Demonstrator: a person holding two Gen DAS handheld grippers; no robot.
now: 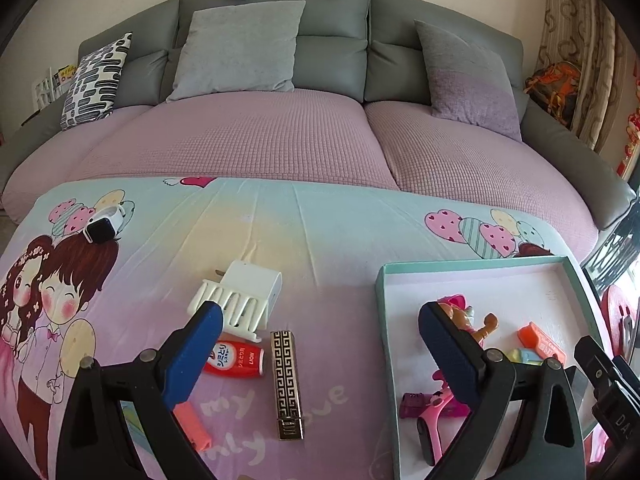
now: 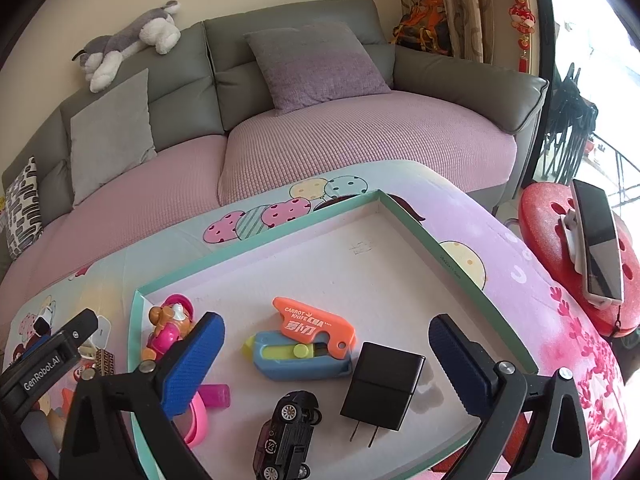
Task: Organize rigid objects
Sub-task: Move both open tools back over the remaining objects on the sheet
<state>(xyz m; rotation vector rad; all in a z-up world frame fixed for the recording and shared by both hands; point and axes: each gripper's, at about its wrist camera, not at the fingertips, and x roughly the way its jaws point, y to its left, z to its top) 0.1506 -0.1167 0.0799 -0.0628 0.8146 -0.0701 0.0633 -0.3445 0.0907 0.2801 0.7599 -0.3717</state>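
Two hand-held grippers head our list: the left hand-held gripper and the right hand-held gripper both stand with jaws wide apart, nothing between the blue pads. In the right wrist view we read "GenRobot.AI" on the left unit's body.

Items in the tray, teal-rimmed with a white floor, resting on the desk under a cartoon cloth:
- black toy car, nearest the right gripper;
- black plug adapter, prongs toward us, just beside the car;
- pink plastic piece, partly hidden by the left pad;
- blue utility knife with a yellow slider, touching an orange cutter marked "CARROT KNIFE";
- toy dog figure in a pink helmet, at the tray's left edge.

Items on the cloth, left of the tray:
- orange stick, partly under the left gripper's arm;
- gold-and-black patterned lipstick case;
- red bottle labelled "LION" with Japanese script;
- white slotted holder touching a white charger block;
- smartwatch with a white strap, far left.

The cloth itself reads "my" and "only love", partly covered.

Beyond: a grey sofa with a pink seat cover, cushions, and a plush husky on its backrest.
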